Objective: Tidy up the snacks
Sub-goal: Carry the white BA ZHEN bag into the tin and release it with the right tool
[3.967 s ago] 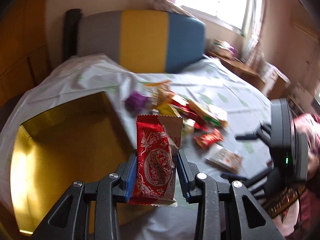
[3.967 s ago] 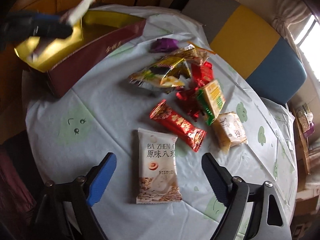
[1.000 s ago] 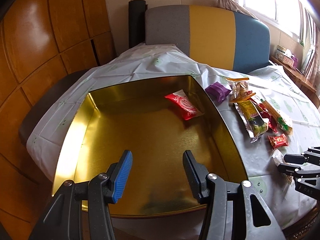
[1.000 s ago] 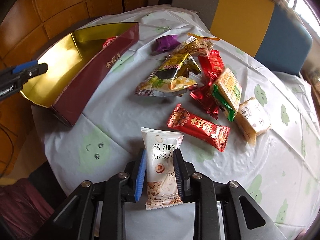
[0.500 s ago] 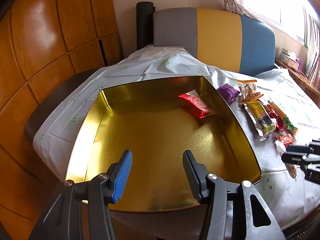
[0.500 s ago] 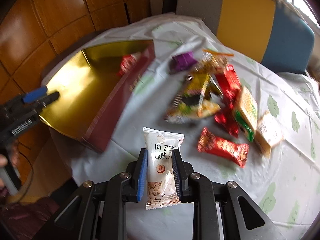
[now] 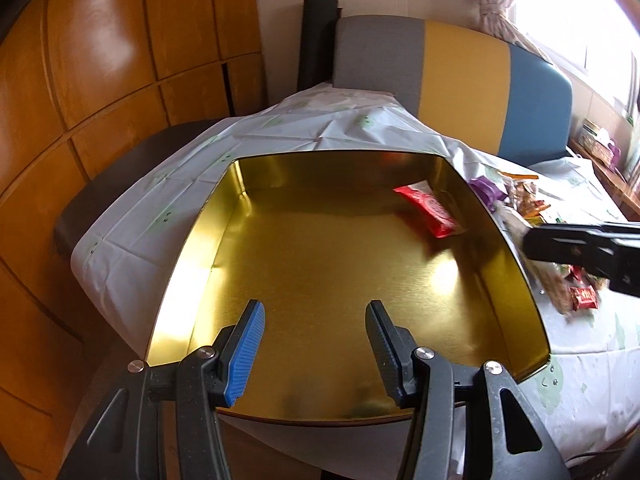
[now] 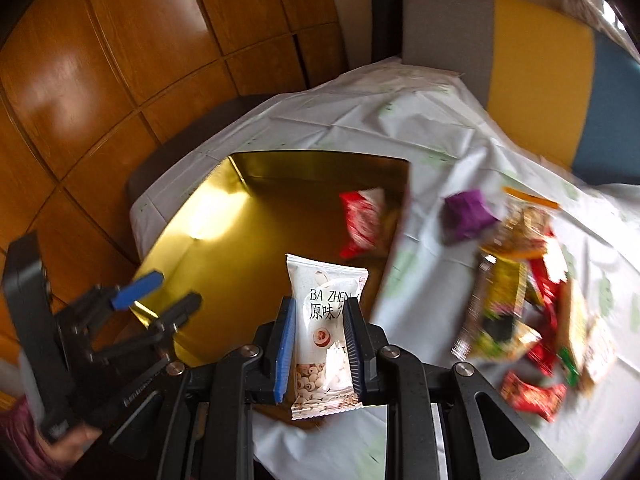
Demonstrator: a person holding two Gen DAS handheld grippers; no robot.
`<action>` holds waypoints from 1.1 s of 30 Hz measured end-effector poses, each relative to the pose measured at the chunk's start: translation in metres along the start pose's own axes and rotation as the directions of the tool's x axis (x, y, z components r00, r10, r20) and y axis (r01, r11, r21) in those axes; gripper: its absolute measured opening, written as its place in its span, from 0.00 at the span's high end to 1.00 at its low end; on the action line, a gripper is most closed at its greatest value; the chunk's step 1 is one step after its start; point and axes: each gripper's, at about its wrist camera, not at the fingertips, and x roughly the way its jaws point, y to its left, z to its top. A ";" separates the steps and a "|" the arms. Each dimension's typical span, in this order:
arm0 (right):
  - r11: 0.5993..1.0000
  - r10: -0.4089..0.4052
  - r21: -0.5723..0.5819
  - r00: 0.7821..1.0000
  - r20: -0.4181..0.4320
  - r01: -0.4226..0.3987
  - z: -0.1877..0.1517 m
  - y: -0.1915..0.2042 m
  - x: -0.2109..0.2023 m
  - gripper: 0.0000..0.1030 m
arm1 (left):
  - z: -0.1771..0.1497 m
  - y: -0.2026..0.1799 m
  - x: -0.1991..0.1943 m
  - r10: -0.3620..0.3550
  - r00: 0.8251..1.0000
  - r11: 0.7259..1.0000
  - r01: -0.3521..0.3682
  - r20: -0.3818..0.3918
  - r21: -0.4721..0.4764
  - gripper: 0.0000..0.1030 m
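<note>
My right gripper has its jaws clamped on a white snack packet, which stands upright between the pads, printed with "BA ZHEN" and a picture of round seeds at its lower end. I see it held in the air over the near right part of the gold-lined box, close to the box's right wall. My left gripper has its jaws apart with nothing between them; it hangs over the near edge of the same box. From the right wrist view that gripper shows at the near left, with a hand below it at the frame's edge.

Inside the box lies one red packet, at the far right corner, close against the right wall. The rest of the box floor is bare gold.

The box sits on the left part of the table, on a white cloth with green prints. To the right of the box, on the cloth, is the loose pile of snacks: a purple wrapper nearest the box at the far side, then yellow, red and green packets, blurred in the right view. A small red packet lies at the near end of the pile. Behind the table stands a grey, yellow and blue chair back, with wooden panelling at the left.
</note>
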 end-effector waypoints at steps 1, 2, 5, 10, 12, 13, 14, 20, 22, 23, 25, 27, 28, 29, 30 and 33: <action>1.000 -0.005 -0.004 1.000 -0.012 0.005 0.004 0.004 0.006 0.77 | 0.000 0.002 0.001 0.002 1.000 1.000 -0.002 0.000 -0.004 0.48; 1.000 -0.010 -0.006 1.000 -0.024 0.010 0.008 0.007 0.014 0.76 | -0.001 0.004 0.001 0.004 1.000 1.000 -0.004 -0.002 -0.009 0.48; 1.000 -0.027 -0.001 0.998 -0.050 0.027 0.014 0.010 0.032 0.74 | -0.003 0.009 0.004 0.005 1.000 1.000 -0.005 -0.012 -0.021 0.48; 0.998 -0.059 0.002 0.996 -0.063 0.059 0.013 0.008 0.045 0.73 | -0.004 0.011 0.009 -0.003 1.000 1.000 0.003 -0.020 -0.025 0.48; 0.998 -0.064 0.006 0.996 -0.066 0.064 0.010 0.005 0.046 0.73 | -0.004 0.012 0.010 -0.008 1.000 1.000 0.007 -0.019 -0.024 0.48; 0.998 -0.064 0.008 0.996 -0.062 0.064 0.009 0.003 0.045 0.73 | -0.004 0.012 0.011 -0.010 1.000 1.000 0.009 -0.020 -0.025 0.48; 0.998 -0.065 0.007 0.996 -0.056 0.065 0.007 0.002 0.042 0.73 | -0.004 0.012 0.011 -0.014 1.000 1.000 0.013 -0.020 -0.025 0.48; 0.997 -0.080 -0.008 0.997 0.012 0.080 -0.001 0.001 0.017 0.71 | -0.004 0.003 0.005 -0.031 1.000 1.000 0.031 0.000 0.001 0.48; 0.995 -0.094 -0.014 0.995 0.031 0.094 -0.004 -0.001 0.009 0.64 | -0.003 -0.002 0.001 -0.034 0.999 0.999 0.034 0.011 0.017 0.48; 0.994 -0.102 -0.019 0.994 0.039 0.103 -0.006 -0.001 0.005 0.61 | -0.002 -0.004 -0.001 -0.037 0.999 0.999 0.036 0.016 0.025 0.48; 0.991 -0.130 -0.030 0.990 0.056 0.132 -0.010 -0.004 -0.002 0.56 | -0.001 -0.009 -0.004 -0.048 0.999 0.998 0.048 0.020 0.036 0.48; 0.988 -0.149 -0.032 0.987 0.062 0.151 -0.014 -0.010 -0.009 0.52 | 0.000 -0.013 -0.007 -0.056 0.998 0.997 0.055 0.026 0.049 0.48; 0.986 -0.159 -0.032 0.985 0.064 0.161 -0.016 -0.014 -0.013 0.50 | 0.001 -0.016 -0.008 -0.060 0.998 0.997 0.058 0.028 0.057 0.48; 0.984 -0.171 -0.029 0.983 0.066 0.174 -0.018 -0.018 -0.016 0.46 | 0.001 -0.018 -0.009 -0.065 0.997 0.996 0.063 0.030 0.066 0.48; 0.982 -0.184 -0.025 0.981 0.068 0.186 -0.020 -0.023 -0.019 0.44 | 0.002 -0.020 -0.010 -0.067 0.997 0.995 0.065 0.032 0.072 0.48; 0.976 -0.216 -0.010 0.974 0.064 0.217 -0.026 -0.039 -0.027 0.43 | 0.003 -0.027 -0.013 -0.074 0.997 0.993 0.070 0.035 0.092 0.48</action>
